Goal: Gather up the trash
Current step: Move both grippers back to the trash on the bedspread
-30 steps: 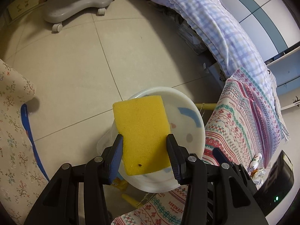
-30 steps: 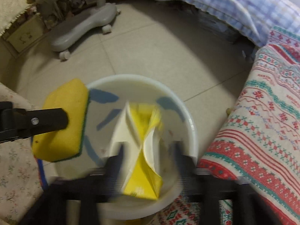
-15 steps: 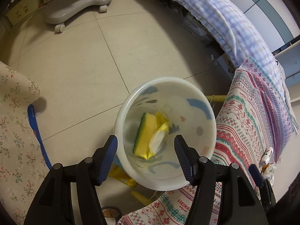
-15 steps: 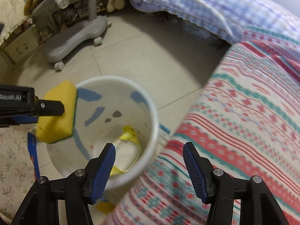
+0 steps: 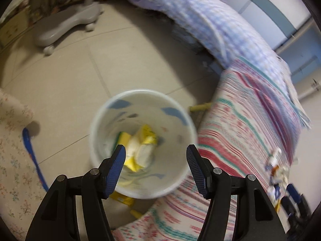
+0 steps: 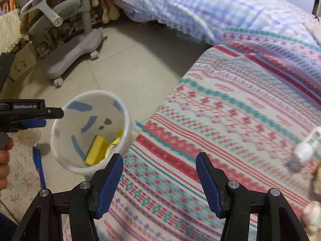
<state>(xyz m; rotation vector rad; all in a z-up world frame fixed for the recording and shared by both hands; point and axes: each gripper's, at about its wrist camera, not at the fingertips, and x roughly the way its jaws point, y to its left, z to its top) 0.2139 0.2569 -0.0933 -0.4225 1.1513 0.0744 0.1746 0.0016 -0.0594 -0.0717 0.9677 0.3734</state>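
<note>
Left wrist view: the left gripper (image 5: pixel 156 154) hangs above the white bin (image 5: pixel 180 188), its jaws having just opened; they stand apart and empty. The bin sits on the tiled floor (image 5: pixel 76 76), close against the patterned striped cloth (image 5: pixel 240 132) on its right. At the bottom of the bin lie the yellow sponge (image 5: pixel 124 137), green edge showing, and a crumpled yellow-and-white wrapper (image 5: pixel 143 146) touching it on the right. To the far left stands a grey wheeled chair base (image 5: pixel 66 28); a checked blue blanket (image 5: pixel 210 24) runs along the far right. Small items at the near right edge of the cloth are too blurred to identify.

Right wrist view: the right gripper (image 6: pixel 159 175) is released — nothing between its blue pads (image 6: pixel 110 186) — and it is over the patterned striped cloth (image 6: pixel 230 120). The white bin (image 6: pixel 60 160) lies to the left, with the sponge (image 6: pixel 96 150) and the wrapper (image 6: pixel 114 142) inside. The left gripper (image 6: pixel 54 113) reaches in from the left at the bin's rim, a hand (image 6: pixel 4 160) behind it. A small white tube-like object (image 6: pixel 307 146) rests on the cloth at the right — blurred.
</note>
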